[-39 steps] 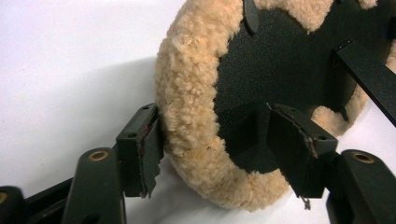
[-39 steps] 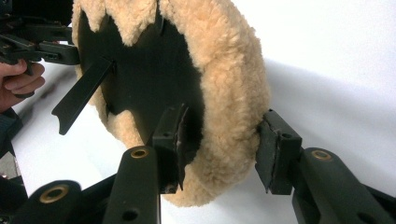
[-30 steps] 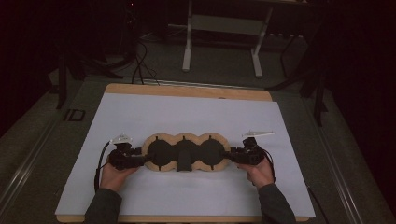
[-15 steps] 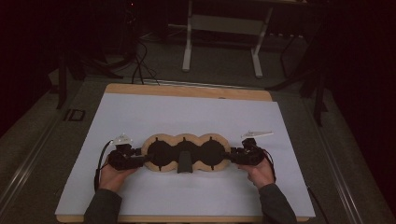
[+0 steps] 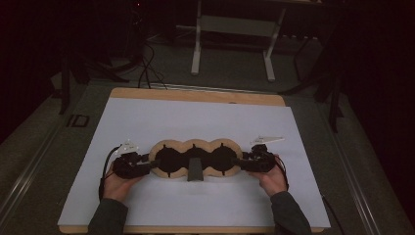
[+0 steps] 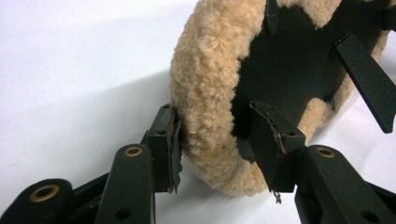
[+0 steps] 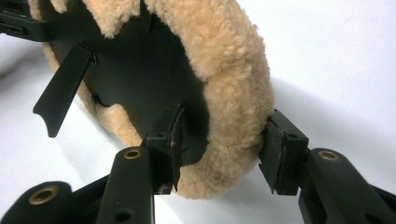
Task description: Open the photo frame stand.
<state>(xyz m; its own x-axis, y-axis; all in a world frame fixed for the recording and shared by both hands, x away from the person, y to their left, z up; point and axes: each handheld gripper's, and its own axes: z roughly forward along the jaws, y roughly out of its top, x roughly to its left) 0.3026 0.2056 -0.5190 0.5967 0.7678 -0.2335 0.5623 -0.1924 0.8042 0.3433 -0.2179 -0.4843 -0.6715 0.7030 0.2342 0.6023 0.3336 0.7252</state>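
Note:
A tan fleece pad (image 5: 193, 145) with three round lobes and black inner faces lies flat on the white sheet, with a black strap (image 5: 194, 170) hanging off its near edge. My left gripper (image 5: 149, 165) is at the pad's left end. In the left gripper view the jaws (image 6: 219, 144) straddle the fleece rim (image 6: 205, 70); they have just been closing, one pad touches the fleece and the other stands just off it. My right gripper (image 5: 237, 160) is at the right end. Its jaws (image 7: 224, 140) straddle the rim (image 7: 233, 56) and have just been opening.
The white sheet (image 5: 195, 117) covers a wooden board (image 5: 195, 95) with free room all round the pad. A person's hands hold both grippers from the near edge. On the dark floor beyond stand a metal frame's legs (image 5: 196, 49) and some cables (image 5: 147, 68).

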